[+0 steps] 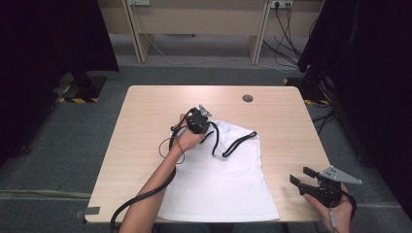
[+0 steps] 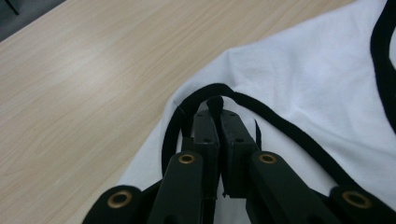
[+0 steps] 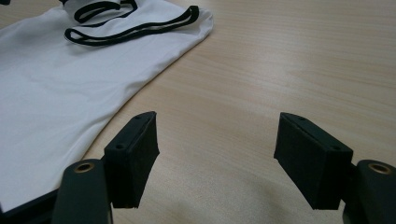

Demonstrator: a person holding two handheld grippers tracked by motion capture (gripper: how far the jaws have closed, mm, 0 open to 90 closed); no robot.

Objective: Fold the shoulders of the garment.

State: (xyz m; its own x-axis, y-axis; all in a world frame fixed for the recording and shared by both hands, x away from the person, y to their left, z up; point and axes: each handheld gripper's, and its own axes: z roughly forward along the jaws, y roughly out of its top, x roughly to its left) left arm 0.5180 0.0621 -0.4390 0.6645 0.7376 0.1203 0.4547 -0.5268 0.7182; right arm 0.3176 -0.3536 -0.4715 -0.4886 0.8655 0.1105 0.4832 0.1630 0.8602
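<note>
A white sleeveless top (image 1: 218, 179) with black trim lies flat on the wooden table (image 1: 145, 111), its straps toward the far side. My left gripper (image 1: 207, 128) is at the garment's upper left corner. In the left gripper view the left gripper (image 2: 215, 114) is shut on the black shoulder strap (image 2: 280, 122), which loops around the fingertips over the white fabric (image 2: 308, 79). My right gripper (image 1: 301, 175) hovers near the table's front right corner, beside the top's right edge. In the right gripper view this gripper (image 3: 217, 135) stands open over bare wood, with the top (image 3: 56, 93) and its other strap (image 3: 135, 28) ahead to the left.
A round cable hole (image 1: 248, 98) sits near the table's far edge. Bare wood lies left and right of the garment. Dark curtains flank the table, a desk frame (image 1: 194, 29) with cables stands behind it, and a taped stand base (image 1: 77, 90) rests on the floor at left.
</note>
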